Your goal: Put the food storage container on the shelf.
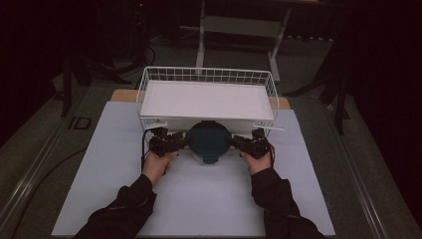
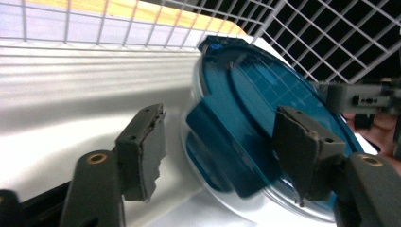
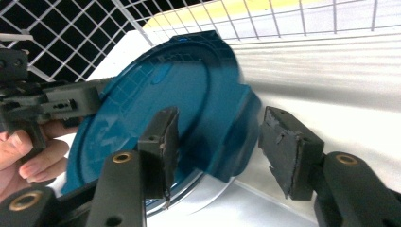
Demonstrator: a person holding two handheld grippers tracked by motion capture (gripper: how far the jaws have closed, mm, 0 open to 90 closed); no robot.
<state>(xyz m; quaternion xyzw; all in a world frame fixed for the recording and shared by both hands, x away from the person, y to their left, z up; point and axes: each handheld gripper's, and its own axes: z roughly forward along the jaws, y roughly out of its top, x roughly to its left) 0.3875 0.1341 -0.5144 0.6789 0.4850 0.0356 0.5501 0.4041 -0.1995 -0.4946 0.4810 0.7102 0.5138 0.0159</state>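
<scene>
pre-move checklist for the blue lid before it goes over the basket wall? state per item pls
1. Left tool straddles the blue lid rim tab: ok, jaws either side, gap still visible.
2. Right tool straddles the opposite tab: ok, also not closed on it.
3. Firm grip on the lid: not ok, both tools open.
4. Lid sits at the front of the wire basket: ok.
5. White liner in the basket bare: ok.
6. Lid off the table: cannot tell.

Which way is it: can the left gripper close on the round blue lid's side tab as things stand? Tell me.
Probably yes. The left gripper is open, with the tab of the round blue lid between its jaws and nothing blocking. The white wire basket sits behind.
</scene>
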